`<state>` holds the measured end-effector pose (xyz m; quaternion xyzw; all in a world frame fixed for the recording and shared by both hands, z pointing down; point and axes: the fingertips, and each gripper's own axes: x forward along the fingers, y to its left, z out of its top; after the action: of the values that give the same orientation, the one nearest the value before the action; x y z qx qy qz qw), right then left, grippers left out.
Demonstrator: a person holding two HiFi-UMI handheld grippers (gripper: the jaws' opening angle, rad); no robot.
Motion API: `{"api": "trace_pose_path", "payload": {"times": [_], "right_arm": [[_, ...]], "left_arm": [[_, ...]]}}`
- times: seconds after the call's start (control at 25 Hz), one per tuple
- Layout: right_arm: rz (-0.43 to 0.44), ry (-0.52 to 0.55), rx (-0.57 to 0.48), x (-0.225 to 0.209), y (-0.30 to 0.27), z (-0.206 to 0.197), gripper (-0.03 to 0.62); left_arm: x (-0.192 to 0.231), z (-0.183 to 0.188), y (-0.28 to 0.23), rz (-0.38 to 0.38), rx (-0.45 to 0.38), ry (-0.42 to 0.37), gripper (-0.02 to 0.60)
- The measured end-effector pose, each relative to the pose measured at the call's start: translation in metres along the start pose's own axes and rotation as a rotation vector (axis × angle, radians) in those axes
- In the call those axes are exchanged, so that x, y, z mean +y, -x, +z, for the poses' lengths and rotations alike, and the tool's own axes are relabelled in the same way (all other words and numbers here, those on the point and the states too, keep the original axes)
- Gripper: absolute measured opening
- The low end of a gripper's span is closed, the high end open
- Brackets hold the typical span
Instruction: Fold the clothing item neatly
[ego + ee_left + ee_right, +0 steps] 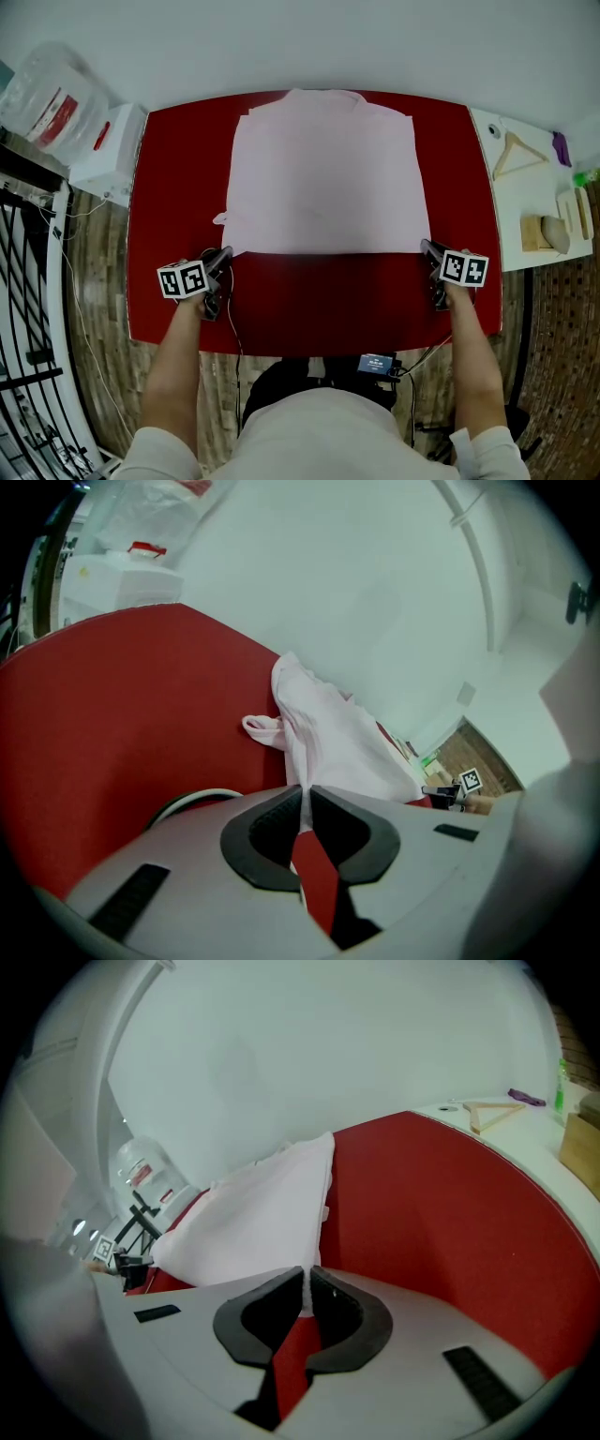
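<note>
I have the pale pink shirt (pixel 323 173) lying flat and smooth on the red worktop (pixel 319 305). It is roughly rectangular, with its collar at the far edge and a small bunched bit of fabric poking out near its near-left side. My left hand-held gripper (pixel 223 259) is clamped on the shirt's near-left corner. My right hand-held gripper (pixel 427 247) is pinched tight on the near-right corner. Both gripper views show a thin edge of cloth caught between the jaws.
</note>
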<state>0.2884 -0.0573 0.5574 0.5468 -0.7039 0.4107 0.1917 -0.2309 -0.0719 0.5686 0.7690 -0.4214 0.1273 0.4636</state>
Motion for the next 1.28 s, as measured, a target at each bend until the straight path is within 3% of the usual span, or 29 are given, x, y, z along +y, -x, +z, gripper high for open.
{"api": "trace_pose_path", "payload": {"times": [0.32,0.72,1.04,1.28], "right_arm": [[-0.020,-0.055,-0.007,-0.017,0.005,-0.006,0.032],[-0.060,-0.024,-0.001,-0.017,-0.002,-0.014,0.032],[-0.091,-0.017,0.012,-0.015,-0.002,-0.018,0.032],[-0.093,-0.042,-0.004,-0.013,-0.002,-0.020,0.032]], "left_arm": [[-0.005,-0.024,0.008,-0.057,0.082,-0.051,0.029],[0.001,-0.030,0.009,-0.037,0.098,-0.042,0.049],[0.006,-0.023,0.009,0.032,0.116,-0.096,0.035],[0.005,-0.023,0.009,0.007,0.121,-0.087,0.035]]}}
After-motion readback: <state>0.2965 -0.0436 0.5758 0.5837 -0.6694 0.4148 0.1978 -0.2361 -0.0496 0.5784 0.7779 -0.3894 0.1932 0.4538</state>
